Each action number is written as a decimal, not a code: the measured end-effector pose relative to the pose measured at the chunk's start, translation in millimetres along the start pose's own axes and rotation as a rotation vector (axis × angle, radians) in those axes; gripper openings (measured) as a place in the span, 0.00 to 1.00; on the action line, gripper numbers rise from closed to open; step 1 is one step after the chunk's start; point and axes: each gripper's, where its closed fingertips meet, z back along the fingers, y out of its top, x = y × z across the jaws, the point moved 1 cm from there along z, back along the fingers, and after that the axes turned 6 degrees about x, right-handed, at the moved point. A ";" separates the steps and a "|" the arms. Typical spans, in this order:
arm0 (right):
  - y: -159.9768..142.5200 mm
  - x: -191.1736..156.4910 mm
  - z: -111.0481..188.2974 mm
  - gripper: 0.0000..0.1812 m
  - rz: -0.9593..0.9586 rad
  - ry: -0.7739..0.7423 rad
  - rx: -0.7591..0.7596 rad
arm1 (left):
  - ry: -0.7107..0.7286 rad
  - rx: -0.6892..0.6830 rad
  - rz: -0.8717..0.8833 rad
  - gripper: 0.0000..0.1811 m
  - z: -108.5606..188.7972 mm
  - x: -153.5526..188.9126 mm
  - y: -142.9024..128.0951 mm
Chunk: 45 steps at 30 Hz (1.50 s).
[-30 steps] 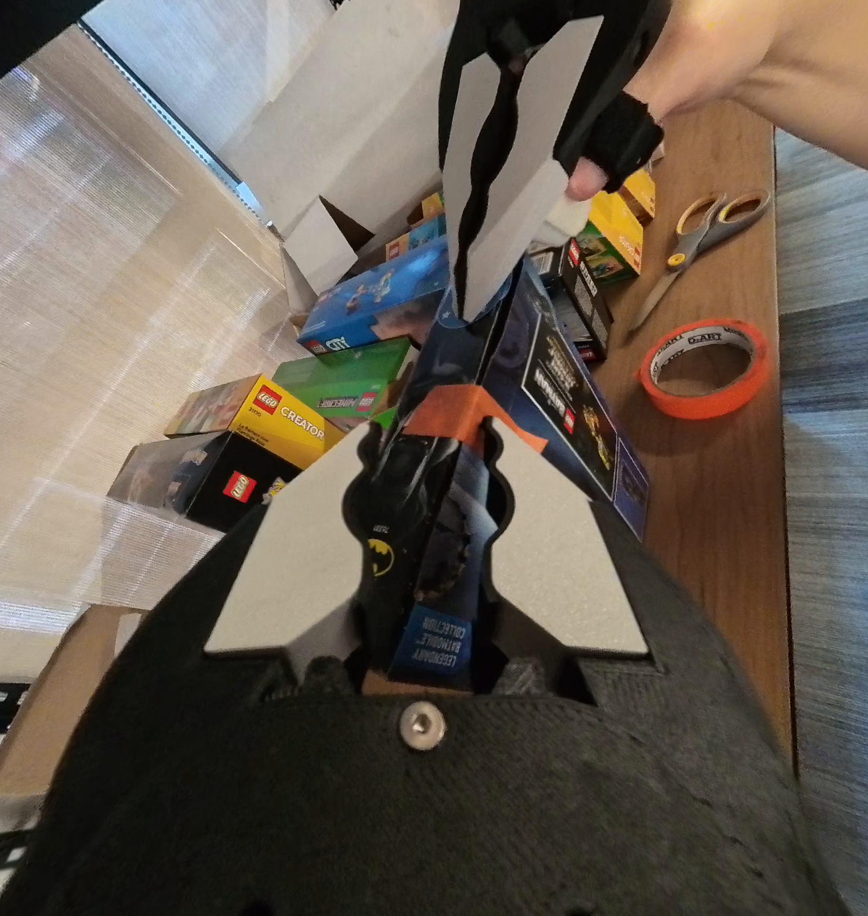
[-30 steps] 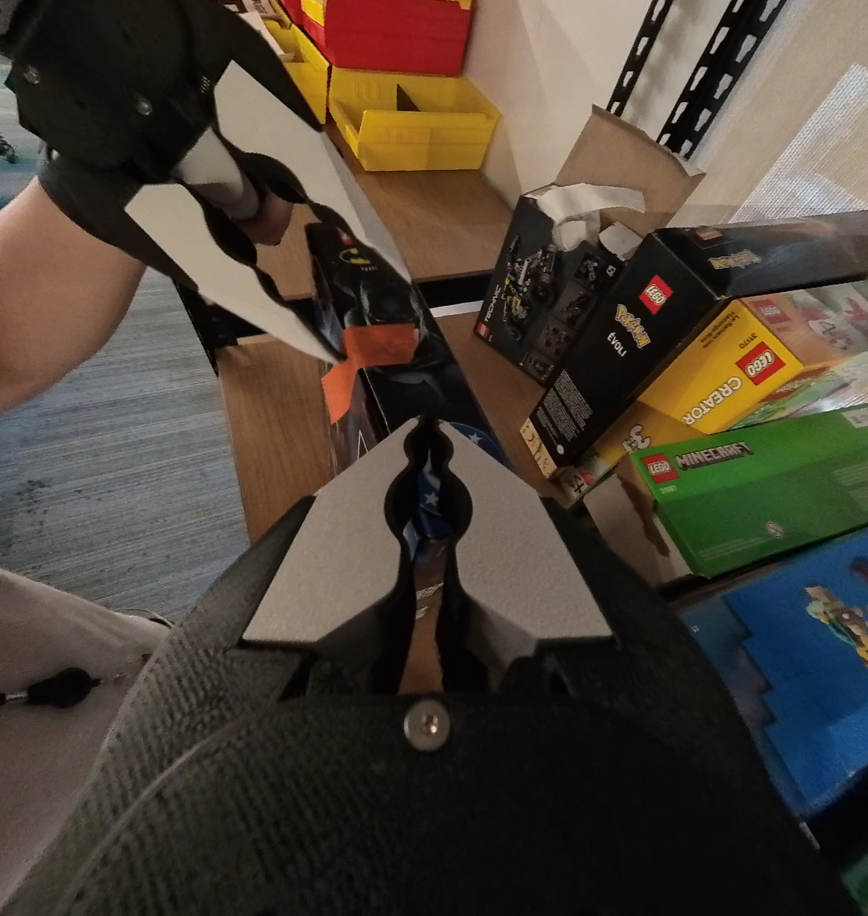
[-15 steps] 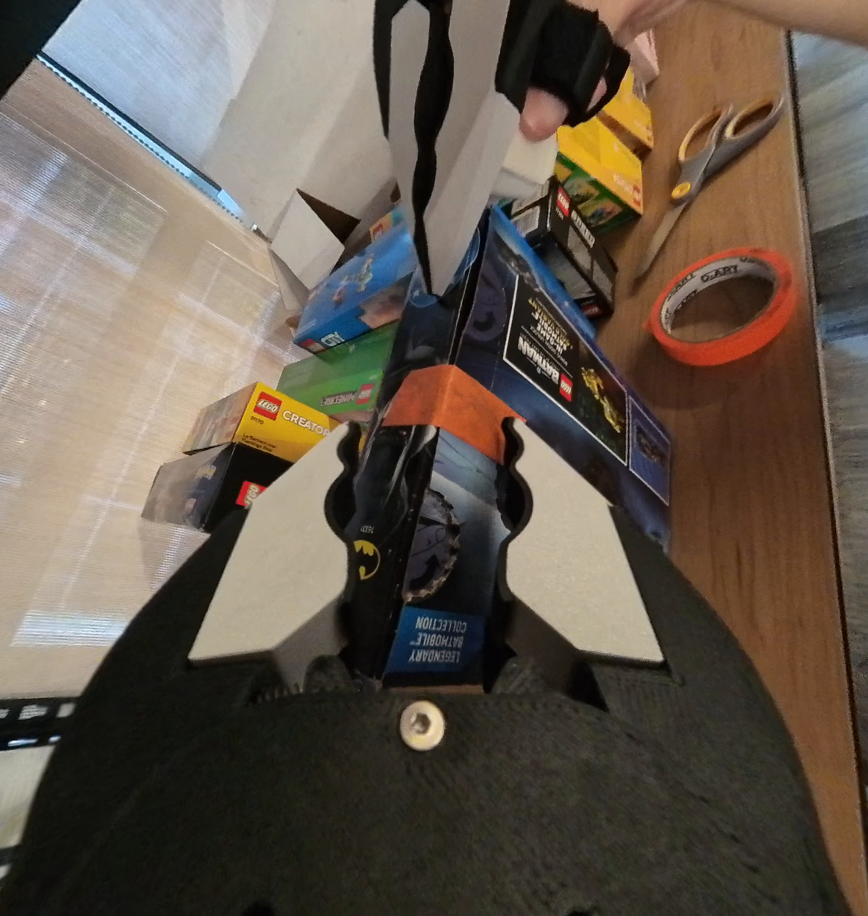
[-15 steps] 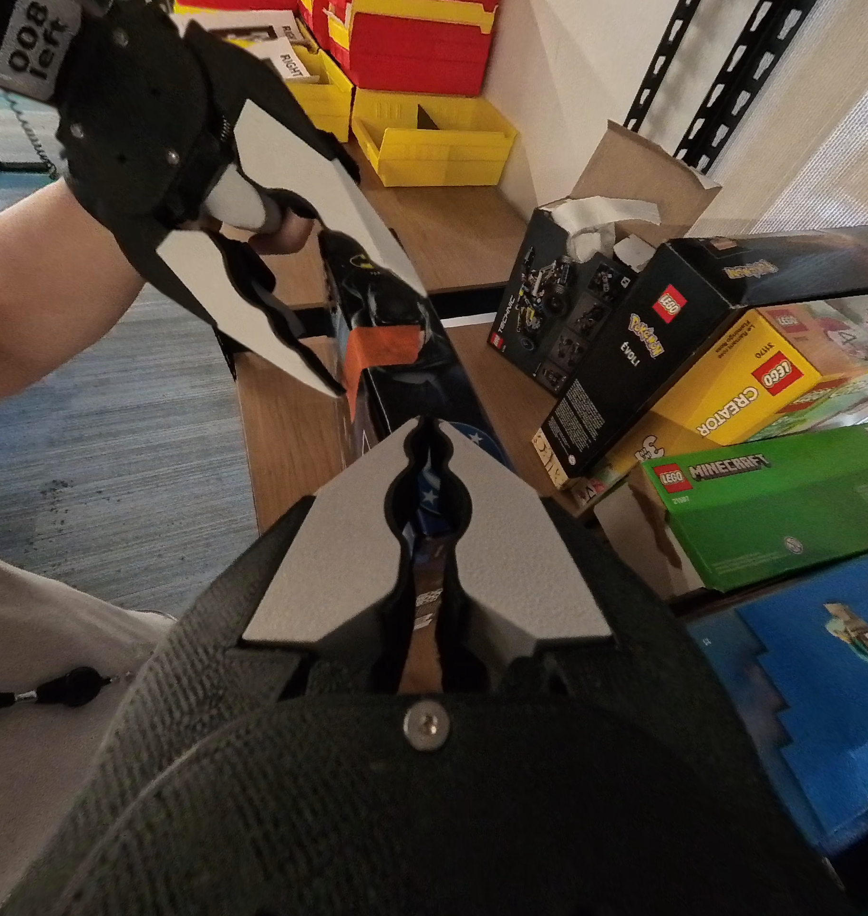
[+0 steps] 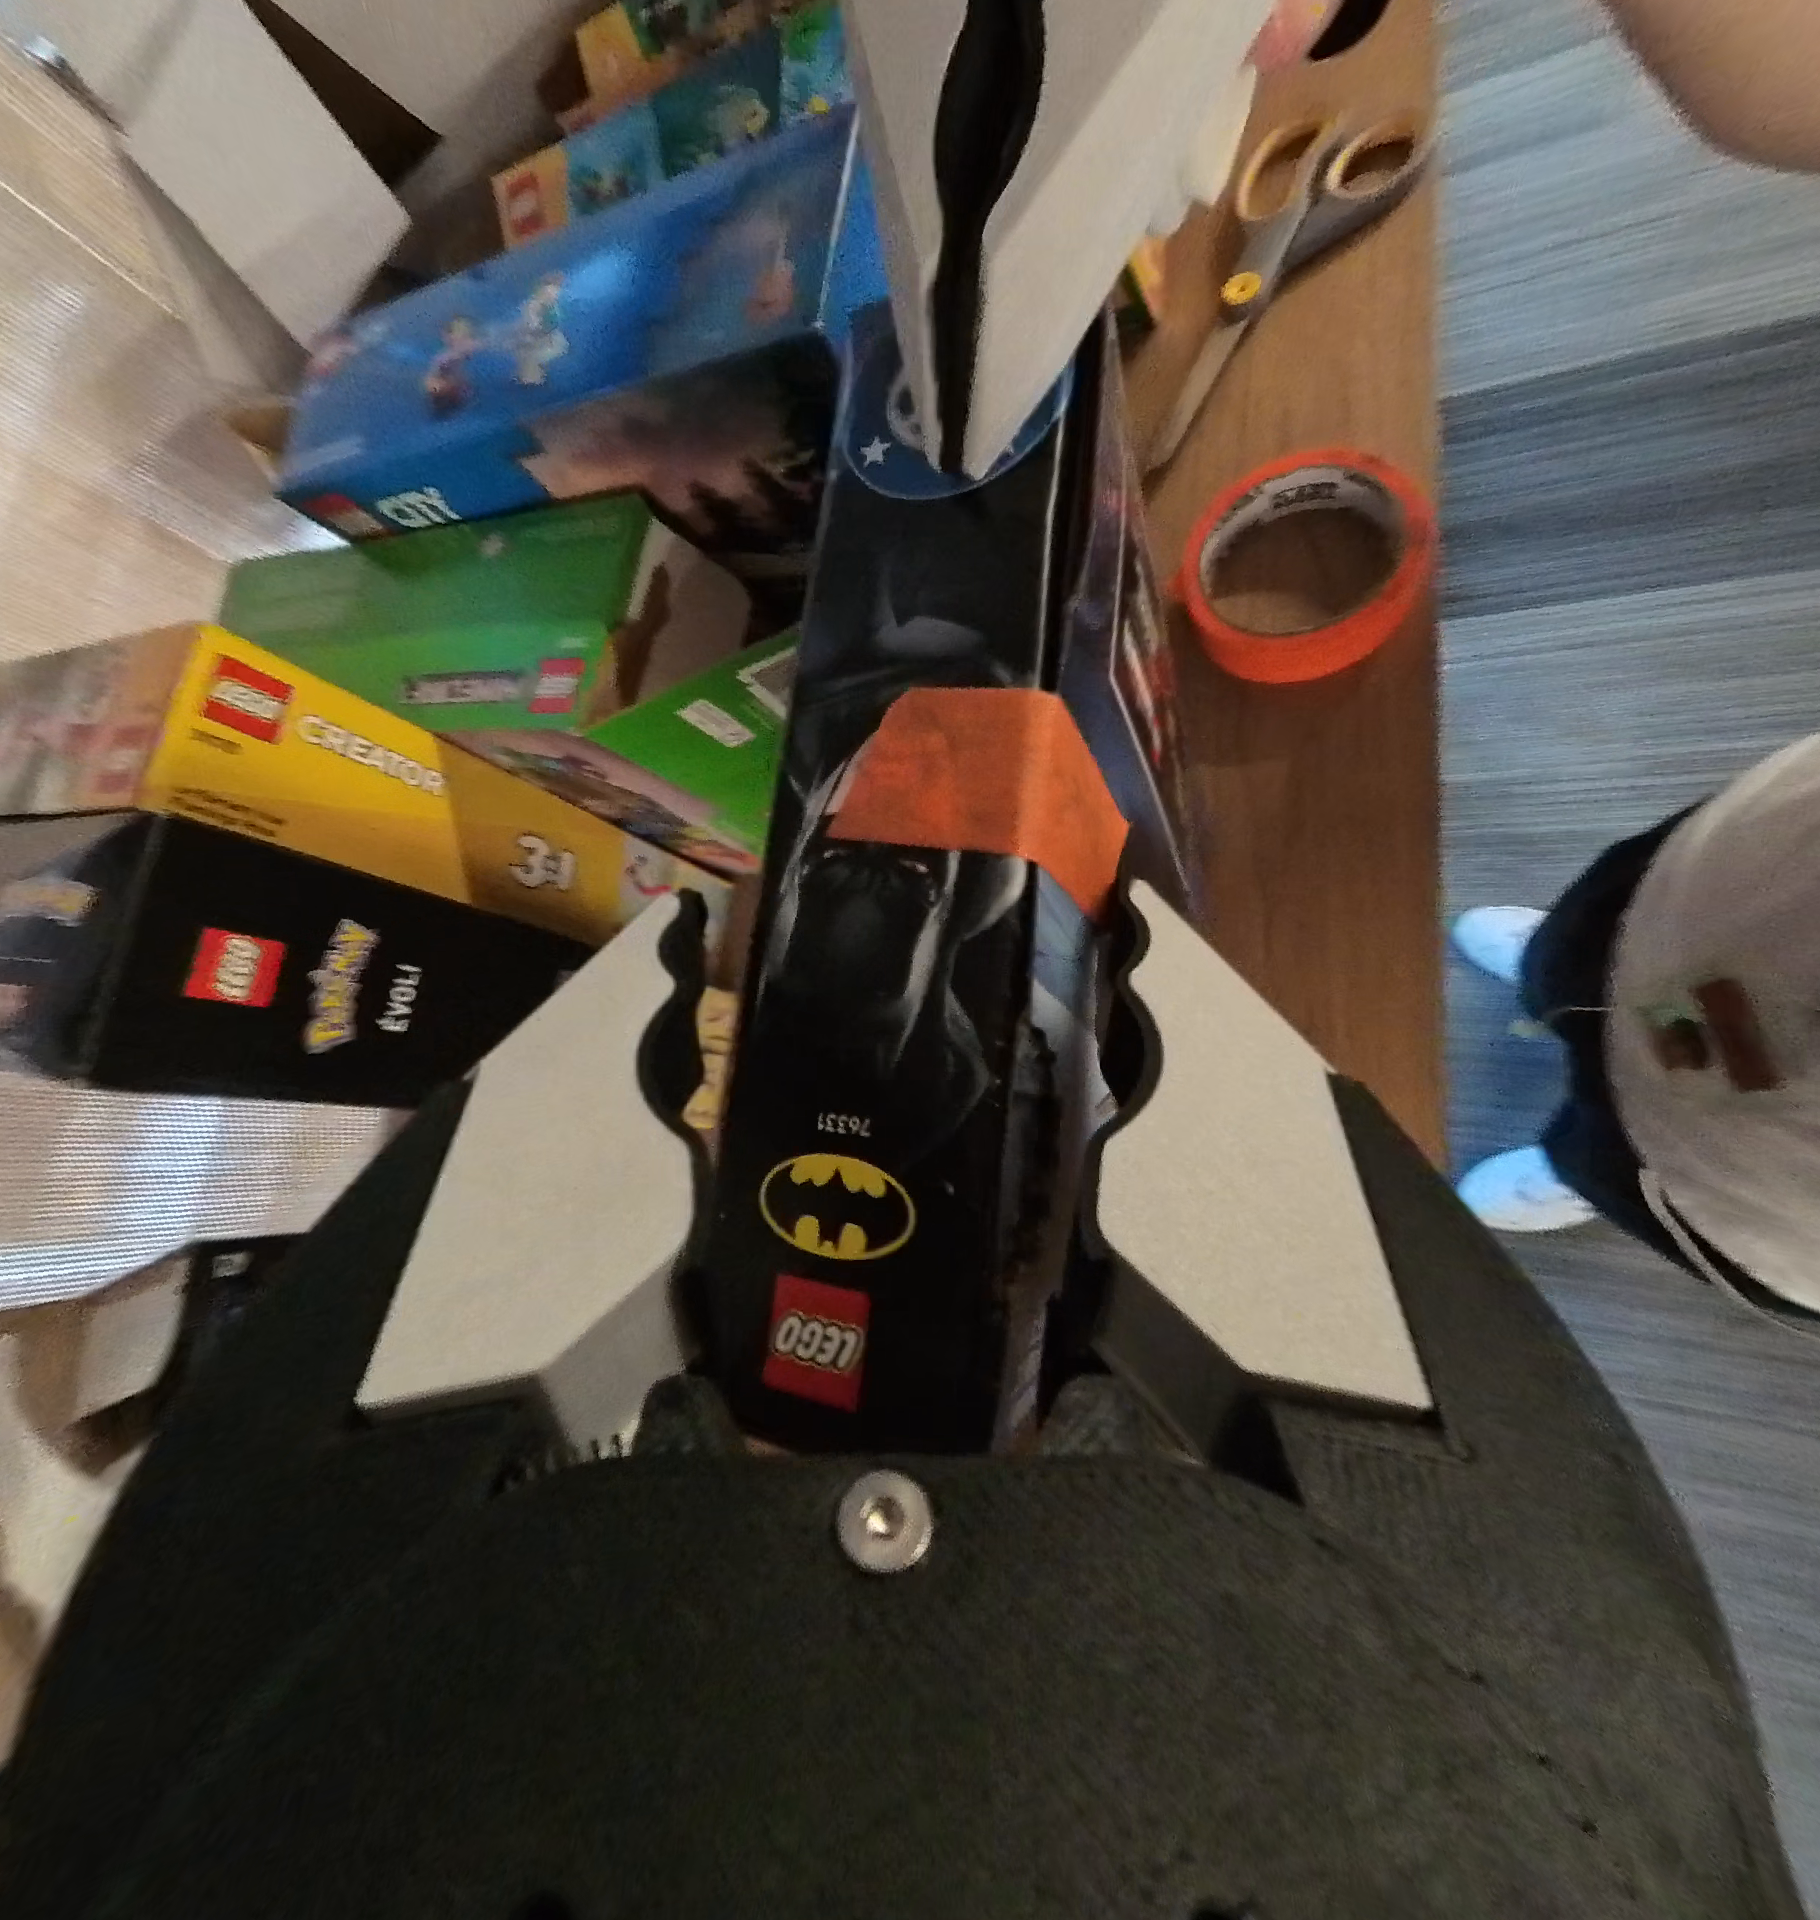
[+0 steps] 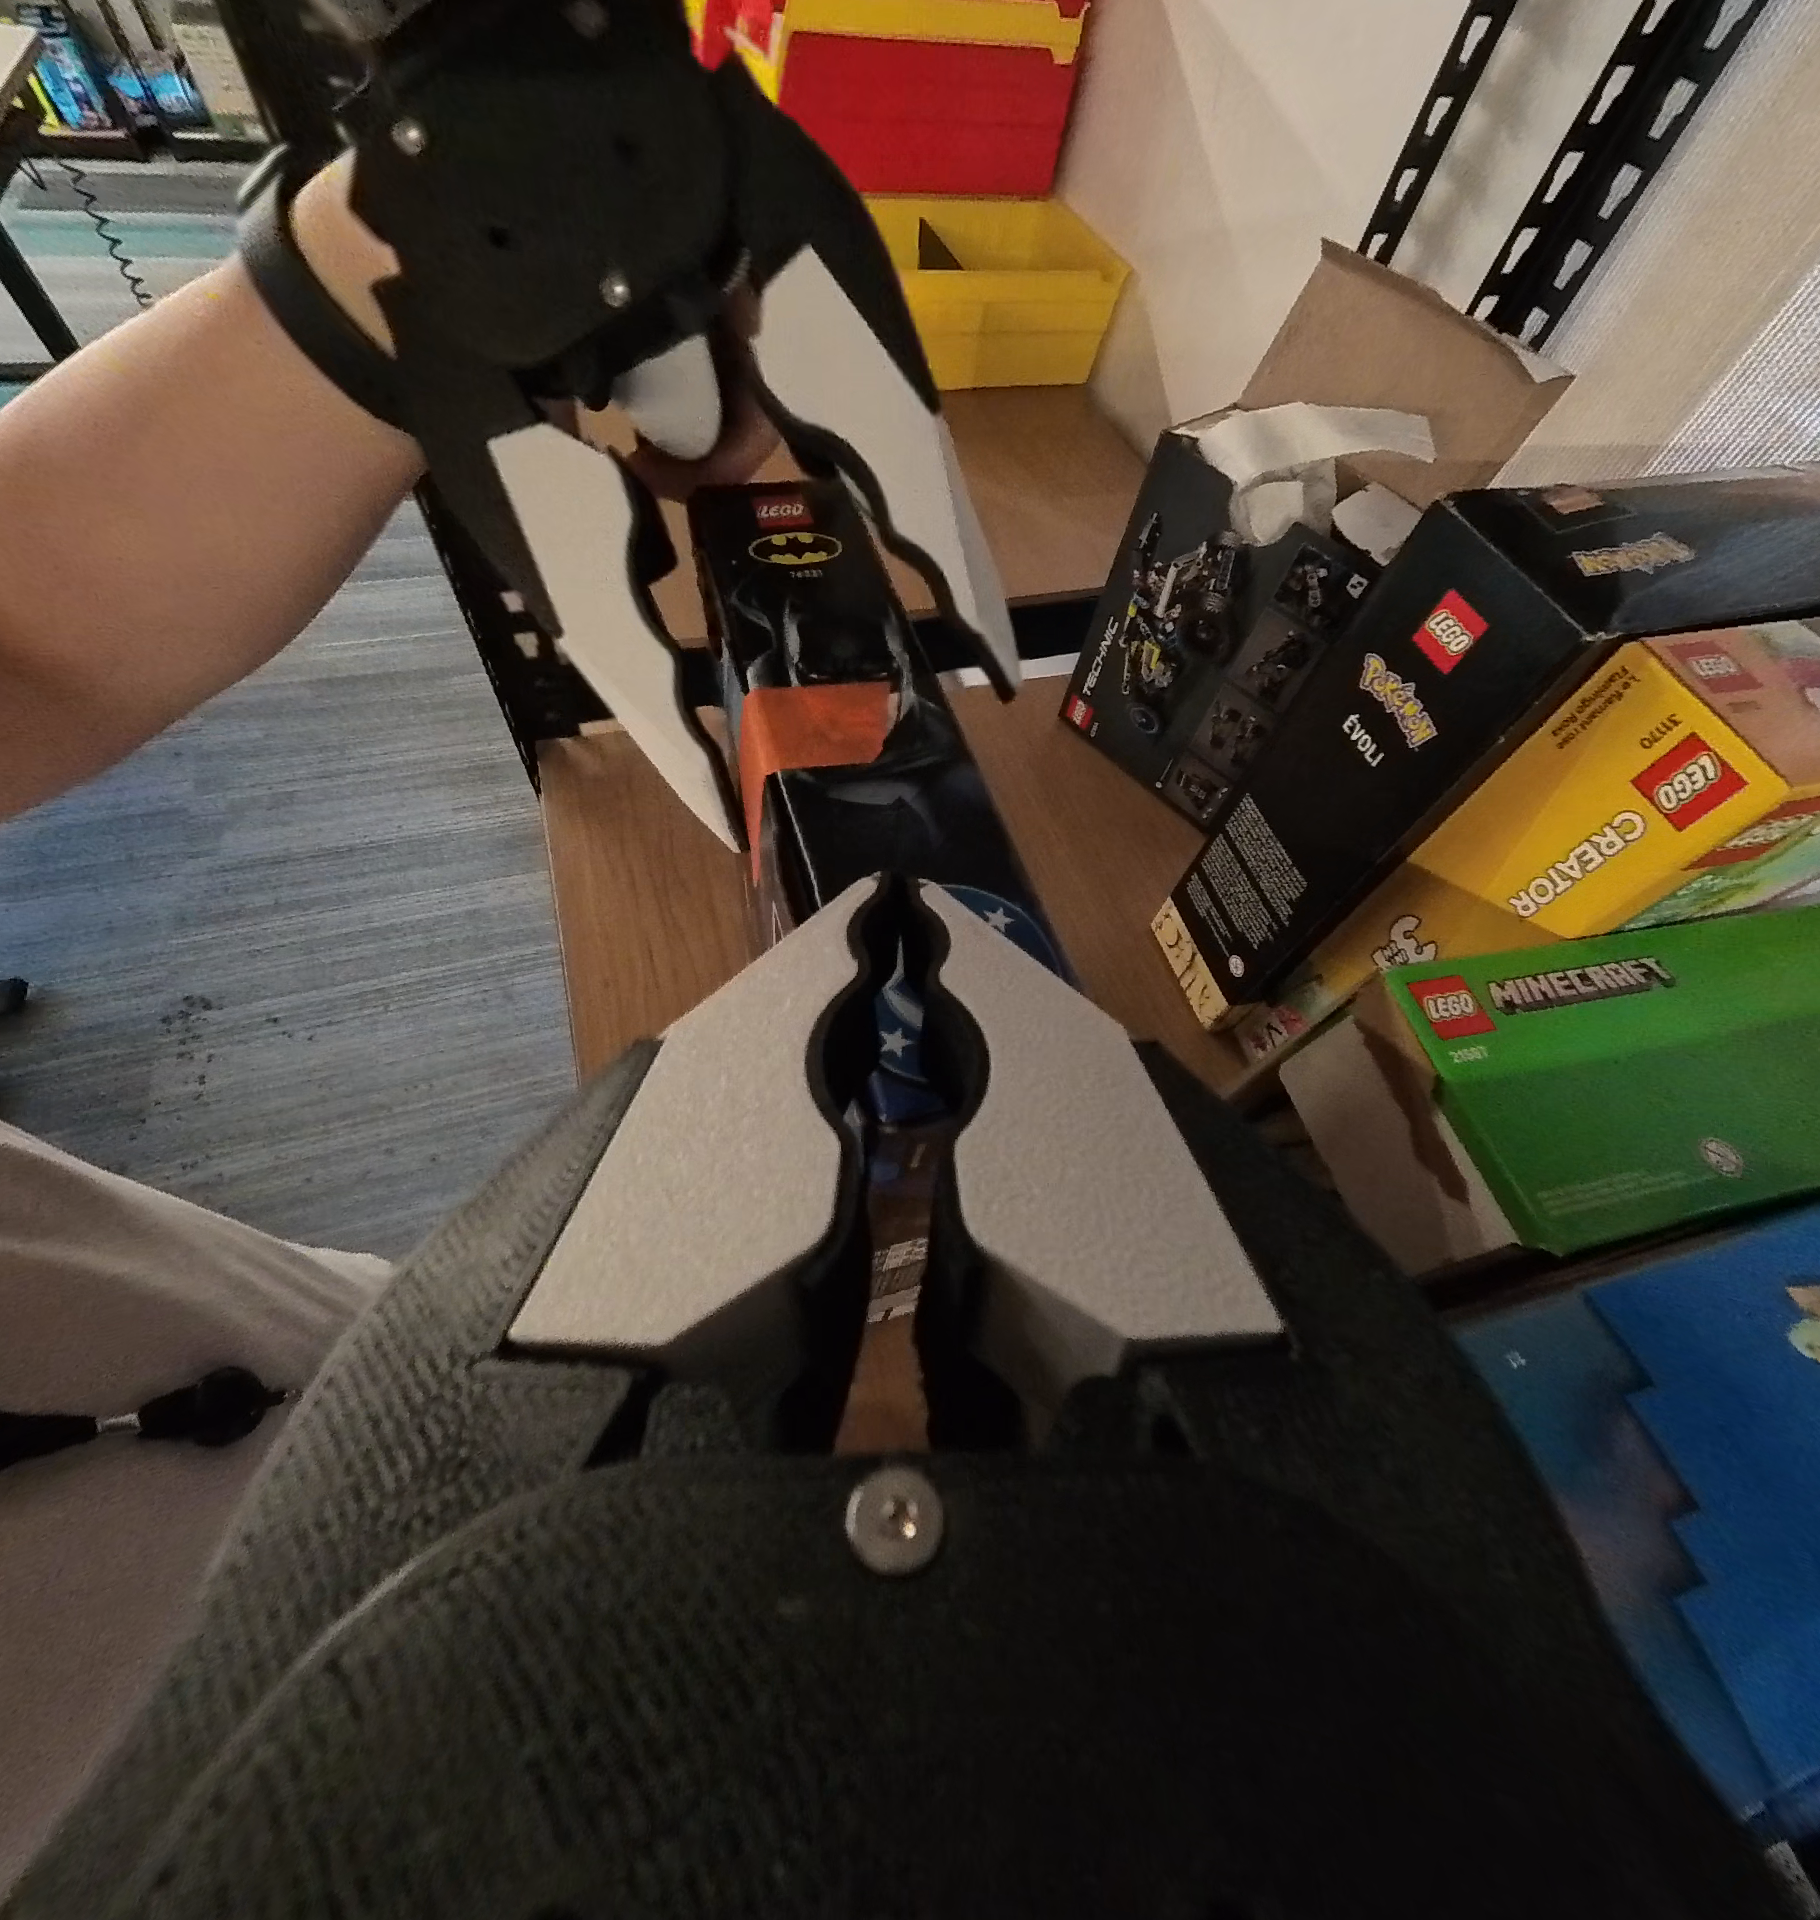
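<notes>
A long black toy-brick box (image 5: 906, 1039) with an orange tape strip (image 5: 968, 779) stands on edge on the wooden table (image 5: 1301, 883). My left gripper (image 5: 906, 904) straddles its near end with the jaws apart, and a gap shows on the left side. In the right wrist view the box (image 6: 844, 748) runs away from my right gripper (image 6: 890, 883), which is shut on the box's thin end edge. The left gripper (image 6: 864, 758) shows there open around the far end. The right gripper (image 5: 947, 447) pinches the far end in the left wrist view.
An orange tape roll (image 5: 1301, 571) and scissors (image 5: 1280, 239) lie on the table to the right. Stacked toy boxes crowd the left: black (image 5: 262, 977), yellow (image 5: 314, 748), green (image 5: 449, 613), blue (image 5: 573, 301). Yellow bins (image 6: 999, 281) sit behind. A person's legs (image 5: 1716, 1091) stand beside the table. My right fingertips sit around 7 centimeters from my left ones. Left tips and right tips are each some 30 centimeters from the orange tape roll (image 5: 1301, 571).
The box has turned so its narrow side faces the left camera. My left jaws have spread wider around it. The right gripper stays shut on the other end.
</notes>
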 end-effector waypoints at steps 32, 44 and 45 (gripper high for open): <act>-26.2 -6.6 -61.5 0.35 0.358 0.124 -0.637 | -0.116 0.117 0.032 0.35 -3.9 4.7 1.3; -13.6 -3.2 -37.0 0.45 0.259 0.244 -0.390 | 0.046 0.333 0.077 0.47 25.1 -5.4 -2.9; -14.0 -4.7 -36.8 0.46 0.255 0.248 -0.395 | 0.073 0.349 0.096 0.49 27.7 -6.2 -6.6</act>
